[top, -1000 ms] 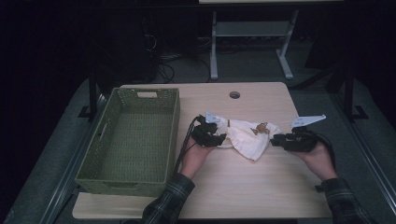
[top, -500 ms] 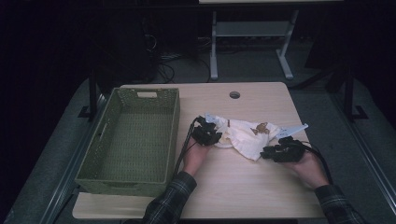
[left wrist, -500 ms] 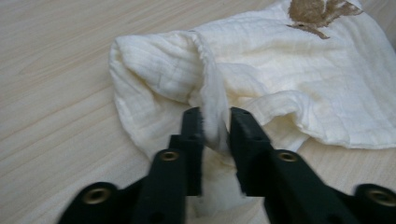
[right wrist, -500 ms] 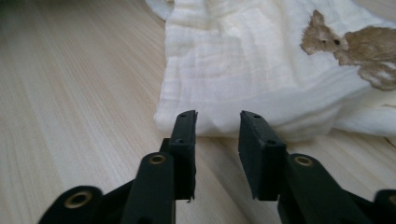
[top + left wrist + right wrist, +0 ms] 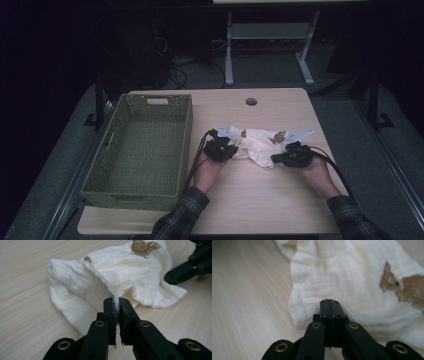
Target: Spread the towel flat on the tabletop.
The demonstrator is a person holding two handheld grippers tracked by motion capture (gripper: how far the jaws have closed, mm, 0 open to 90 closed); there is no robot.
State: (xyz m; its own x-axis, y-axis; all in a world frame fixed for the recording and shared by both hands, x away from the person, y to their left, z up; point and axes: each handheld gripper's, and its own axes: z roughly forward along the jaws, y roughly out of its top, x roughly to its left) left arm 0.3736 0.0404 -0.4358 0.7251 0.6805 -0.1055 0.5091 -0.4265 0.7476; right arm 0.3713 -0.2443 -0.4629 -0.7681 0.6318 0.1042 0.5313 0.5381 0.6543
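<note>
Green woven rectangular basket at far left on the pale wooden bench, well apart to the left of the left claw, nothing inside.

Next, black left claw, jaws having just been closing, now pinched on a raised fold of the cream crinkled cotton cloth with brown animal prints; in the left gripper view, thin hem of that cloth squeezed between the two tips of the left claw, rest of the fabric spreading ahead of and to either side of the tips, flat on the bench. Brown squirrel print far ahead, near the top edge.

Cloth crumpled between the two claws, touching both.

Further right, black right claw, jaws likewise just closing, now fully together at the cloth's near edge; in the right gripper view, tips of the right claw pressed tight with fabric bunched right at and around them; whether any fabric is caught between the tips, not discernible. Brown animal print ahead and to the right of the tips.
</note>
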